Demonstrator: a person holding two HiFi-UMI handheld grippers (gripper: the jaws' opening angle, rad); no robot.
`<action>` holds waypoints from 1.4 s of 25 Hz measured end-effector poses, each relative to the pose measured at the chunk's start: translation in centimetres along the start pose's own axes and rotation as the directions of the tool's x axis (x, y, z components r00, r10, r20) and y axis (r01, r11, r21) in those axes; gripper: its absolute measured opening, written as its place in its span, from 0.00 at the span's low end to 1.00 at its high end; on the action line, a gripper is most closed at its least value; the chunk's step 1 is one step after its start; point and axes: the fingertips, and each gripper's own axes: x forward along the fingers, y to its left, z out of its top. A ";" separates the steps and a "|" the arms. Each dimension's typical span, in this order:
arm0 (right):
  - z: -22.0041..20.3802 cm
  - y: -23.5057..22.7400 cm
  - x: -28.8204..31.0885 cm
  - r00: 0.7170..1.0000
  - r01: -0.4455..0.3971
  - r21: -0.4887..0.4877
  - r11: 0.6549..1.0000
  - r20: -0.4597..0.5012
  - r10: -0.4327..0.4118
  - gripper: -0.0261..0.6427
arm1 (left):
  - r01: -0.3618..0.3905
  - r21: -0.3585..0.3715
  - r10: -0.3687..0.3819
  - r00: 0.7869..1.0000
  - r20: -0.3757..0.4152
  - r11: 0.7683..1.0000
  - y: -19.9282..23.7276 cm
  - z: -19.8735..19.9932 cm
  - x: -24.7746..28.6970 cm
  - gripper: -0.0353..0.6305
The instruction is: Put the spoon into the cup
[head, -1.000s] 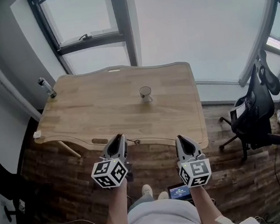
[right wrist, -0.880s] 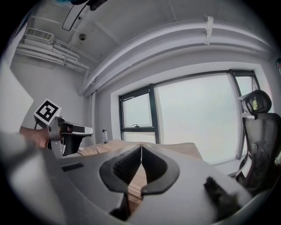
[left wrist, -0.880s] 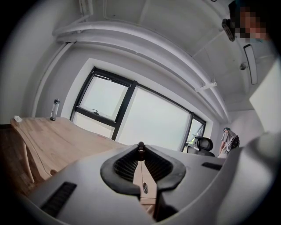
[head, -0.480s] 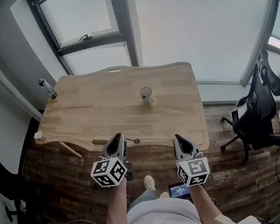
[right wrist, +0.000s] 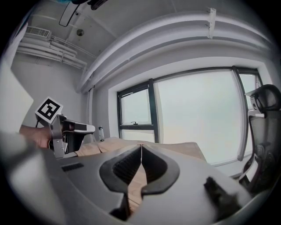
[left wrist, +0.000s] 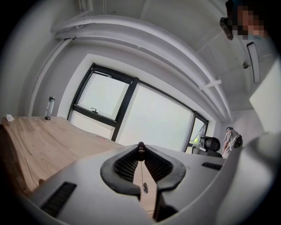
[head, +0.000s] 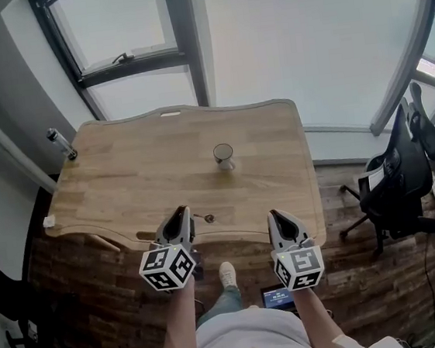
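Spoon [head: 205, 218]: small, thin-handled. It is clamped by the handle at the tips of the left tongs [head: 180, 213] and juts out to their right, over the near edge of the bench [head: 124, 180], left of that edge's middle.

Left tongs: pads pressed together on the spoon, held at the near edge.

Cup [head: 224, 156]: small, upright, alone near the middle of the bench and a little toward its right side. It is on the far side of the spoon and well apart from both tongs.

Right tongs [head: 275, 217]: closed tip to tip with nothing between them, off the near edge toward the near right corner.

Bottle [head: 59, 143]: clear, dark-capped, upright at the far left corner.

Small white item [head: 48, 222]: at the near left corner; kind cannot be told.

Office chair [head: 401, 176]: black, on the wood floor [head: 99, 300] beyond the right edge.

Screened device [head: 278, 296]: on the floor by the person's shoe [head: 226, 273].
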 end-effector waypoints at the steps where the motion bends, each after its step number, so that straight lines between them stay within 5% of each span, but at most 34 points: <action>1: 0.1 -0.2 0.9 1.000 0.002 -0.004 1.000 -0.006 -0.002 0.09 | 0.005 -0.003 -0.005 1.000 -0.002 1.000 0.4 0.2 1.0 0.13; 19: 1.1 -4.5 15.5 0.991 0.100 0.000 0.995 -0.090 -0.100 0.08 | 0.087 -0.075 -0.092 0.994 -0.065 0.993 7.6 3.2 16.9 0.13; 35: 0.6 -6.7 20.3 0.973 0.192 -0.018 0.981 -0.124 -0.192 0.08 | 0.151 -0.090 -0.160 0.983 -0.094 0.984 10.4 3.7 24.5 0.13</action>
